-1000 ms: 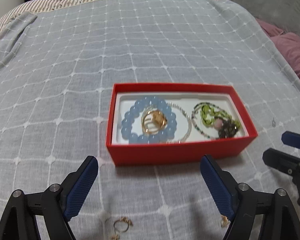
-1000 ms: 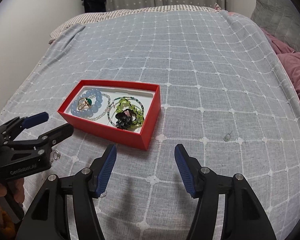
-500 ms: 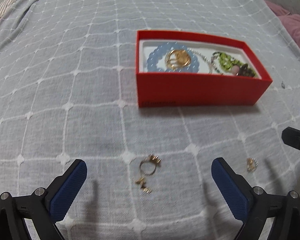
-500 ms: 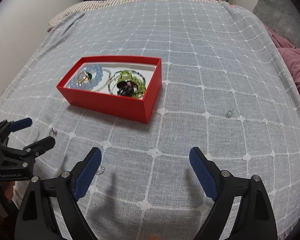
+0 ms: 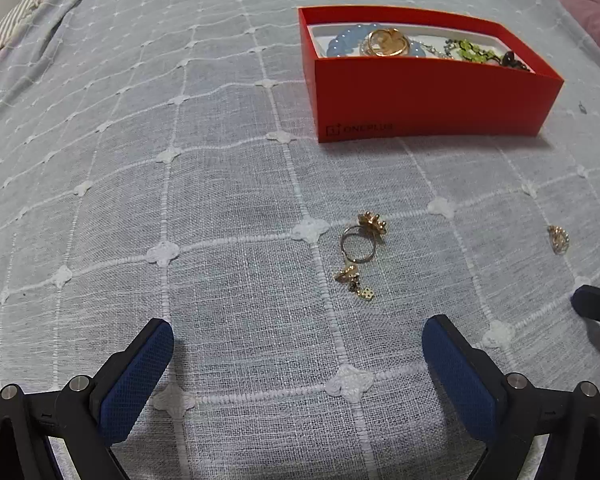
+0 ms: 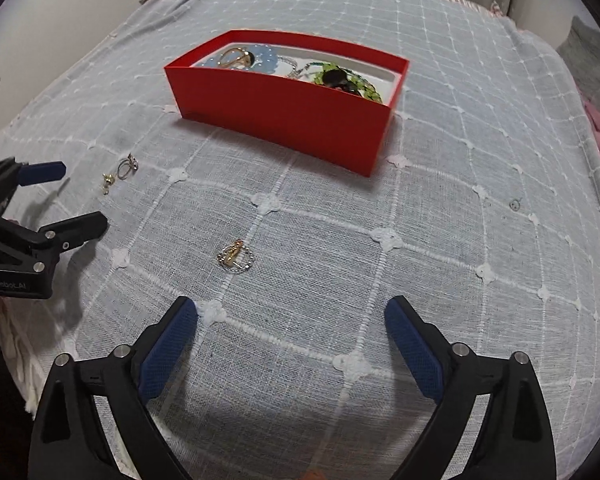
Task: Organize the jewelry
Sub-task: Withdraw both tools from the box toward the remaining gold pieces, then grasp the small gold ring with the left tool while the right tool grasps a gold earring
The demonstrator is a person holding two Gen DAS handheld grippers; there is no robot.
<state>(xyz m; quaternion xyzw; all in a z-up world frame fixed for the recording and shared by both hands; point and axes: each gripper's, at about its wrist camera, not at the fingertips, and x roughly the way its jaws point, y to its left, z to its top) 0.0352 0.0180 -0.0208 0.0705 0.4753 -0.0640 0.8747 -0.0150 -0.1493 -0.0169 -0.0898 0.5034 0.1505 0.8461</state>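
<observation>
Bedspread (image 5: 220, 200) fills more of my view now than a second ago, since both claws dropped closer. Red box (image 5: 432, 100) slid further ahead. Left claw (image 5: 298, 344) and right claw (image 6: 291, 322) just spread wide, empty. Ring (image 5: 358, 242) sits ahead of left, charm (image 6: 236, 258) ahead of right.

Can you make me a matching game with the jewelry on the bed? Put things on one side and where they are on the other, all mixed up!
Things:
1. blue bead bracelet
2. gold ring with a flower
3. green bead necklace
4. small gold earring

Places:
A. on the bedspread, alone, just ahead of the right gripper
B. in the red box, at its left end
C. on the bedspread, ahead of the left gripper, beside a little gold charm
D. in the red box, at its right end

Pairs: 1-B, 2-C, 3-D, 4-A
</observation>
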